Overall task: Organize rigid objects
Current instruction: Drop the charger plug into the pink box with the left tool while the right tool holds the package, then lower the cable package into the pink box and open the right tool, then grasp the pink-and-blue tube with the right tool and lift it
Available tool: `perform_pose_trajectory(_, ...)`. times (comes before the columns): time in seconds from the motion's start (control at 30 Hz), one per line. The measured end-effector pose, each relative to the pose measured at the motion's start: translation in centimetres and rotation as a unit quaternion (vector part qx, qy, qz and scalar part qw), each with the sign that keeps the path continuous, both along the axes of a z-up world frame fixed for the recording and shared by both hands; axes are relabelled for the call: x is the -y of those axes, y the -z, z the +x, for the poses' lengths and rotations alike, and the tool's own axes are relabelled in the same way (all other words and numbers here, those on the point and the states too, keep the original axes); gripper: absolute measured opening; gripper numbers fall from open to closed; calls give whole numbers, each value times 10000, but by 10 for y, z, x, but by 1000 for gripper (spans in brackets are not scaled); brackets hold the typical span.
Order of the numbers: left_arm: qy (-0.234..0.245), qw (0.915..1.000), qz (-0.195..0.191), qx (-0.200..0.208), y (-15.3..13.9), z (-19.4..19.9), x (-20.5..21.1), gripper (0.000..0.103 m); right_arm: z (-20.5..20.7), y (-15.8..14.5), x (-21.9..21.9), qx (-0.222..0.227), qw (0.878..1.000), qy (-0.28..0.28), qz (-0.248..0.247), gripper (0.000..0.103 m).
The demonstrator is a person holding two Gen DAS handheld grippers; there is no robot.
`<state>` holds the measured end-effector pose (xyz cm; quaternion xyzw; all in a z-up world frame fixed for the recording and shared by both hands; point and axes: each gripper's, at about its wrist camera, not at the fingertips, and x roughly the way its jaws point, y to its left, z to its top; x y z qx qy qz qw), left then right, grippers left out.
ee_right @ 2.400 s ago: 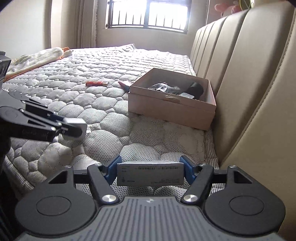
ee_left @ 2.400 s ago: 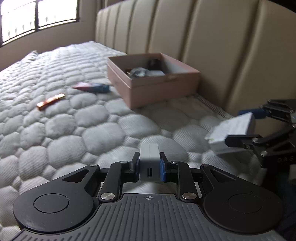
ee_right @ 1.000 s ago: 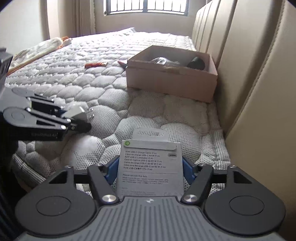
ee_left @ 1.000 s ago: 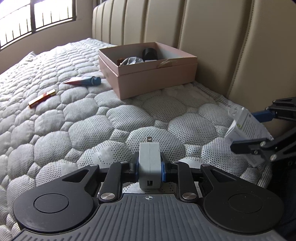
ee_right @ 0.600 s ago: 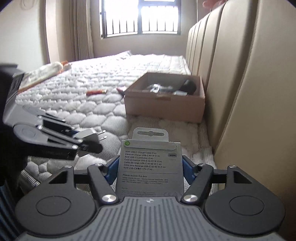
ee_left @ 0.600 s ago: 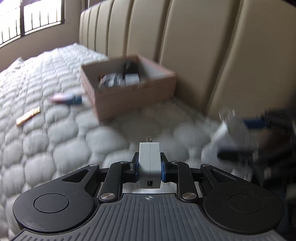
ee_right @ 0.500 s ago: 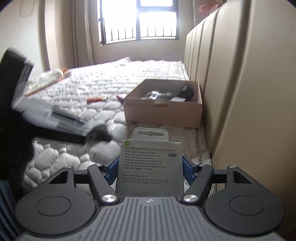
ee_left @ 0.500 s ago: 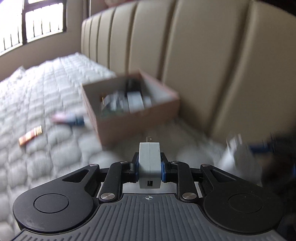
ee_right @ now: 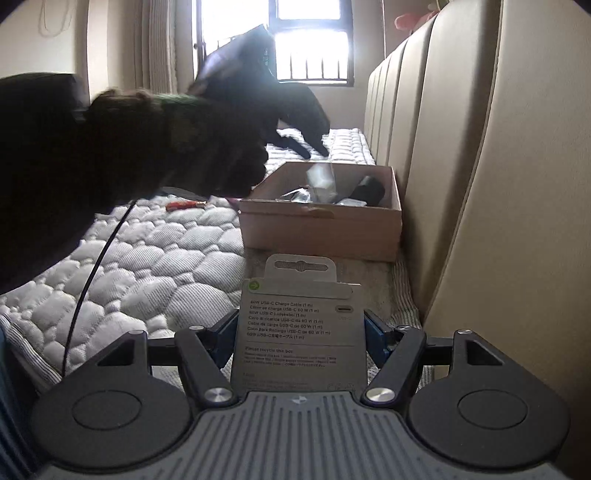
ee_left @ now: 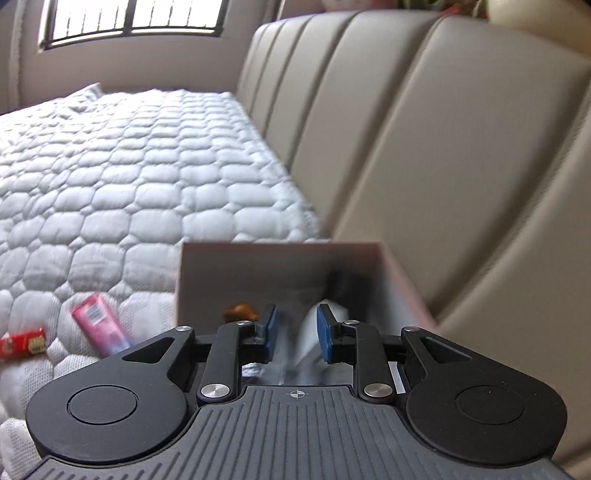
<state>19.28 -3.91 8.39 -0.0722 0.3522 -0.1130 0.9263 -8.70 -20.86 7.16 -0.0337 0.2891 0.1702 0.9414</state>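
The left tool [ee_left: 294,334] hangs over the open cardboard box [ee_left: 207,275], its jaws opening, and the white charger [ee_left: 308,341] sits blurred in the gap, seemingly loose and on its way down (the right wrist view shows a pale shape [ee_right: 320,176] in the air above the box). The right tool [ee_right: 300,328] is clamped on the cable package [ee_right: 299,332], well short of the box.

The charger could strike the things already inside and bounce out, since it falls freely. The flat package may slip if the clamp only bears on its thin edges.

The box rests on a quilted white mattress [ee_left: 122,177], close to a padded beige headboard [ee_left: 424,147]. A pink tube [ee_left: 99,328] and a red packet [ee_left: 22,343] lie on the bed beside the box. A barred window [ee_left: 133,18] lights the room.
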Motion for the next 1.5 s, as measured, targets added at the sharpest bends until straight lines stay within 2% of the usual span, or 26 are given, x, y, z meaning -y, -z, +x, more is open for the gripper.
perform_pose_trajectory(0.1, 102, 9997, -111, 194, 4, -20, -13, 25, 0, 0, -1, -1, 9999, 30, -146, 69)
perform_pose_trajectory(0.23, 240, 9977, -500, 400, 3, -66, -43, 25, 7, 0, -8, -130, 9995, 88, -285, 69)
perform_pose_trajectory(0.47, 772, 9953, -360, 458, 24, -149, -94, 25, 26, 4, -29, -475, 9965, 67, -688, 69)
perform_pose_trajectory(0.57, 864, 9933, -542, 540, 38, -167, -112, 25, 39, -2, -31, -627, 9944, 158, -839, 69)
perform_pose_trajectory(0.7, 816, 9925, -862, 285, 42, -169, -127, 25, 66, -28, -33, -644, 9927, 382, -948, 69)
perform_pose_trajectory(0.83, 801, 9926, -826, 386, 35, -174, -133, 25, 116, -77, -36, -390, 9941, 815, -599, 69)
perform_pose_trajectory(0.9, 673, 9935, -865, 305, 36, -172, -141, 25, 149, -97, -42, -107, 9938, 1026, -405, 69)
perform_pose_trajectory(0.93, 543, 9942, -887, 258, 36, -172, -148, 25, 166, -103, -45, -27, 9933, 1090, -373, 75)
perform_pose_trajectory(1.0, 153, 9952, -934, 243, 34, -169, -167, 25, 198, -106, -55, -202, 9925, 1141, -400, 84)
perform_pose_trajectory(1.07, -284, 9954, -851, 346, 28, -160, -189, 25, 218, -103, -65, -411, 9912, 1213, -330, 84)
perform_pose_trajectory(1.17, -968, 9930, -431, 516, 21, -147, -221, 25, 228, -90, -97, -585, 9946, 762, -402, 84)
perform_pose_trajectory(1.23, -1347, 9885, -541, 418, 25, -139, -244, 25, 232, -76, -130, -620, 9956, 350, -607, 83)
perform_pose_trajectory(1.27, -1471, 9859, -724, 339, 28, -138, -256, 25, 236, -69, -148, -676, 9951, 154, -707, 81)
perform_pose_trajectory(1.3, -1580, 9830, -898, 252, 30, -137, -266, 25, 240, -61, -166, -750, 9939, -43, -806, 73)
perform_pose_trajectory(1.33, -1691, 9803, -1004, 190, 33, -136, -274, 25, 245, -53, -184, -840, 9920, -246, -913, 60)
perform_pose_trajectory(1.37, -1797, 9783, -1013, 171, 34, -136, -278, 25, 252, -45, -201, -954, 9894, -433, -1009, 56)
perform_pose_trajectory(1.43, -1903, 9782, -816, 156, 35, -136, -278, 25, 266, -29, -228, -1216, 9835, -677, -1160, 53)
perform_pose_trajectory(1.5, -1816, 9809, -688, 78, 36, -134, -273, 25, 281, -13, -246, -1346, 9785, -670, -1409, 53)
